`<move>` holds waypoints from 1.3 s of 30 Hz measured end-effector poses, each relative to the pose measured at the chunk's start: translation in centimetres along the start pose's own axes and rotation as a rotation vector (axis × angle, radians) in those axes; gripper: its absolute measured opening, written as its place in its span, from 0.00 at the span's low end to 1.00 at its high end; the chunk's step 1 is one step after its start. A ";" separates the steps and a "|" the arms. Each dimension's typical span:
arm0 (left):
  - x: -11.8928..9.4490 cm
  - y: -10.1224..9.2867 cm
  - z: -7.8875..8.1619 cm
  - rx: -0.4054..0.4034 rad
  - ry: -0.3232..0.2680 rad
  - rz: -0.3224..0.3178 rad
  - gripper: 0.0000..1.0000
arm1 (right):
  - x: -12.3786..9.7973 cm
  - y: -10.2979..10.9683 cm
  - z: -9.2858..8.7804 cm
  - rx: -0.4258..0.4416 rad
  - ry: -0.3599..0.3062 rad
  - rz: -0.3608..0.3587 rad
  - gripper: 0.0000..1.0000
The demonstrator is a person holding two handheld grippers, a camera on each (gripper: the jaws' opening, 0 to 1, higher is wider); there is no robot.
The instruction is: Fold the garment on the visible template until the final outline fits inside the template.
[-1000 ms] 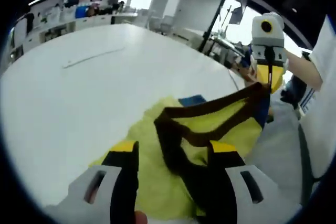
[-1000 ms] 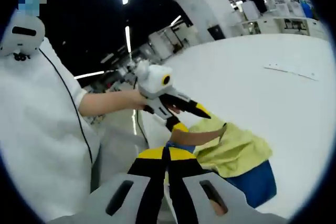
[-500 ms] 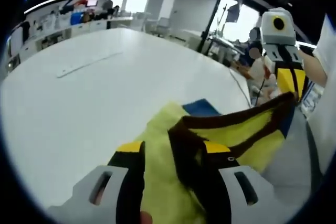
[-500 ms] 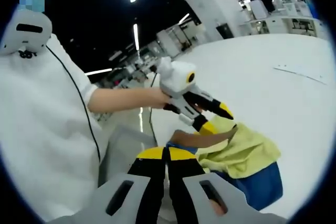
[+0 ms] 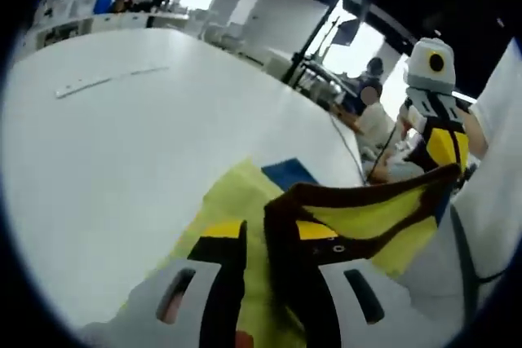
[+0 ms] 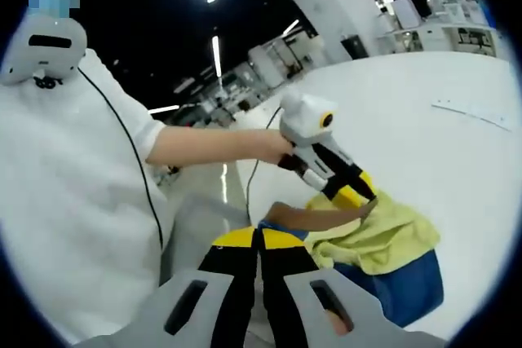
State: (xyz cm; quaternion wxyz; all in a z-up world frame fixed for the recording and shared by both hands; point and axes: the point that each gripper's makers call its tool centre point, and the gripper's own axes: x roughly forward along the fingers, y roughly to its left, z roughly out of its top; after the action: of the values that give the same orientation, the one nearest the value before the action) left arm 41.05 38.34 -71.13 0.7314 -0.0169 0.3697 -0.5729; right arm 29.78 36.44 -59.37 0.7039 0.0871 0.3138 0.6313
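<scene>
A yellow garment with dark brown trim lies bunched over a blue template at the near edge of a white table. My left gripper is shut on the brown trim, which stretches taut to the right gripper at the right of the left gripper view. In the right gripper view my right gripper is shut on the trim's other end. Beyond it the left gripper sits on the garment, and the template shows under the cloth.
A thin white strip lies far out on the table. The person's white sleeve and forearm take up the left of the right gripper view. Seated people and benches stand beyond the table edge.
In the right gripper view the left gripper has travelled to the right, down onto the garment. The trim stays stretched between both grippers. The right gripper has hardly moved.
</scene>
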 end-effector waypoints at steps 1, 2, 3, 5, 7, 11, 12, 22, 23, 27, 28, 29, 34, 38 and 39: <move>0.1 -0.1 0.0 -0.004 0.004 -0.004 0.17 | 0.0 0.0 0.0 -0.001 0.000 0.000 0.01; 0.2 -0.2 0.0 -0.005 0.006 -0.009 0.16 | 0.0 0.0 0.0 -0.001 -0.001 0.001 0.01; 0.2 -0.3 0.0 -0.004 0.008 -0.013 0.15 | 0.0 0.0 0.0 0.000 0.000 0.002 0.01; 0.4 -0.4 0.0 -0.006 0.017 -0.019 0.14 | 0.0 0.0 0.0 -0.001 0.001 0.001 0.01; 0.6 -0.5 -0.1 -0.006 0.029 -0.020 0.11 | -0.1 0.0 0.0 0.000 0.001 -0.001 0.01; 0.8 -0.2 -0.6 0.021 0.062 0.009 0.00 | -0.2 0.1 0.0 0.000 -0.001 0.003 0.01; 0.9 -0.3 -0.6 0.024 0.063 0.007 0.01 | -0.1 0.1 0.0 0.000 0.001 0.001 0.01; 0.4 -0.1 -0.6 0.030 0.084 0.033 0.00 | -0.5 0.0 -0.2 0.007 -0.001 -0.010 0.01; 0.2 -0.1 -0.6 0.031 0.085 0.039 0.00 | -0.7 -0.1 -0.2 0.012 -0.003 -0.016 0.01; -1.0 0.2 -0.6 0.042 0.086 0.076 0.00 | -1.1 -0.4 -0.3 0.019 -0.008 -0.035 0.01; -1.4 0.3 -0.6 0.039 0.085 0.086 0.00 | -1.2 -0.5 -0.3 0.020 -0.009 -0.039 0.01; -1.7 0.4 -0.6 0.038 0.083 0.093 0.00 | -1.3 -0.7 -0.3 0.020 -0.012 -0.049 0.01; -3.3 0.5 -0.7 0.032 0.073 0.134 0.00 | -1.5 -1.3 -0.3 0.026 -0.021 -0.089 0.01; -4.2 0.1 -0.7 0.038 0.069 0.149 0.00 | -1.7 -2.0 -0.3 0.027 -0.023 -0.129 0.01; -4.5 0.0 -0.6 0.041 0.067 0.153 0.00 | -1.8 -2.3 -0.4 0.027 -0.020 -0.147 0.01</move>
State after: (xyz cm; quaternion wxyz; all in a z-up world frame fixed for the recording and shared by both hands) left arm 40.38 42.39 -69.24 0.7603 0.0457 0.3823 -0.5231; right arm 31.45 34.19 -60.21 0.7504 0.0797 0.3207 0.5725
